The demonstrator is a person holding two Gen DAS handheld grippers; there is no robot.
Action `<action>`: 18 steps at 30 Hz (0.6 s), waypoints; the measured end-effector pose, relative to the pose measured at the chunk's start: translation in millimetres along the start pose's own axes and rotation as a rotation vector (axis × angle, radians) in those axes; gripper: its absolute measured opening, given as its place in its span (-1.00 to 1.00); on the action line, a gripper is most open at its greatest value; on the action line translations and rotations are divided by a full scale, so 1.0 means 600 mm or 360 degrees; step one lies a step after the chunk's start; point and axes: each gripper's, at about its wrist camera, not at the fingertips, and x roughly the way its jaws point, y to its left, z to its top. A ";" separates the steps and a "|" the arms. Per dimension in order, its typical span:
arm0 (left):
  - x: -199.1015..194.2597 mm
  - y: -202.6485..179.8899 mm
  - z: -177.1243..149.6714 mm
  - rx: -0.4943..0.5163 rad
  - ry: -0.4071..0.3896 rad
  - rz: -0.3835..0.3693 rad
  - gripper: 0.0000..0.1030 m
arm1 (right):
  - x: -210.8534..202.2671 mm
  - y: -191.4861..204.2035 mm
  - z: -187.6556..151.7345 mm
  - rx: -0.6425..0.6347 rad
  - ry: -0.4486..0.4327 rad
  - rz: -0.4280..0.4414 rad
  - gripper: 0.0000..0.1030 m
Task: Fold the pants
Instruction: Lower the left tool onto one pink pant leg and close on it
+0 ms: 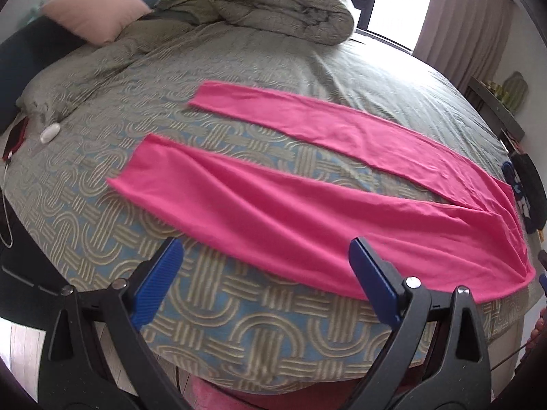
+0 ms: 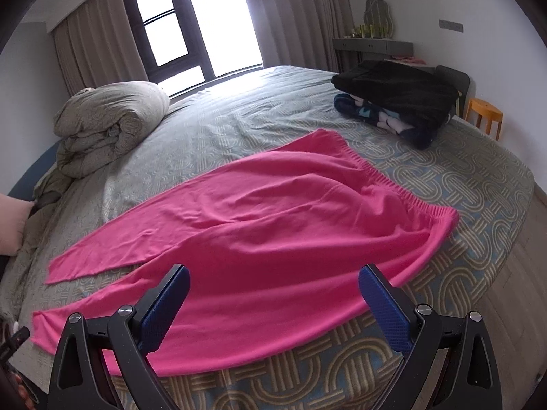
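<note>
The pink pants (image 1: 307, 184) lay flat on the bed (image 1: 212, 307), spread over a bedspread patterned with interlocking arcs. The two legs were parted in a narrow V, their cuffs pointing toward the pillow end, and the gathered elastic waistband (image 2: 403, 191) lay at the other end. No label or writing could be read on the pants.

The left gripper (image 1: 265, 266) hung above the near edge of the bed with its blue-padded fingers (image 1: 160, 283) spread wide, holding nothing; one finger sat over the near leg. The right gripper (image 2: 273, 294) was likewise wide apart and empty, poised over the seat part of the pants.

A rolled-up duvet (image 1: 287, 3) sat at the far side of the bed, by the window (image 2: 191, 24). A pink pillow (image 1: 92, 10) rested near the headboard. A stack of folded dark clothes (image 2: 396, 102) lay on the bed's corner beyond the waistband; a pale print showed on one piece, but it was too blurred to read. A small white object (image 1: 49, 133) lay near the bed's left edge.
</note>
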 end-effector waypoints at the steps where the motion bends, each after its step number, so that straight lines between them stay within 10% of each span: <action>1: 0.009 0.014 -0.004 -0.0030 0.0028 0.0022 0.87 | 0.001 -0.004 -0.001 0.0007 0.0011 -0.0019 0.95; 9: 0.067 0.070 0.009 -0.0206 0.0137 -0.0023 0.83 | -0.015 -0.051 0.007 0.0120 -0.0007 -0.0136 0.92; 18: 0.122 0.067 0.026 -0.0289 0.0203 -0.0103 0.09 | 0.008 -0.162 -0.023 0.0599 0.0174 -0.0120 0.46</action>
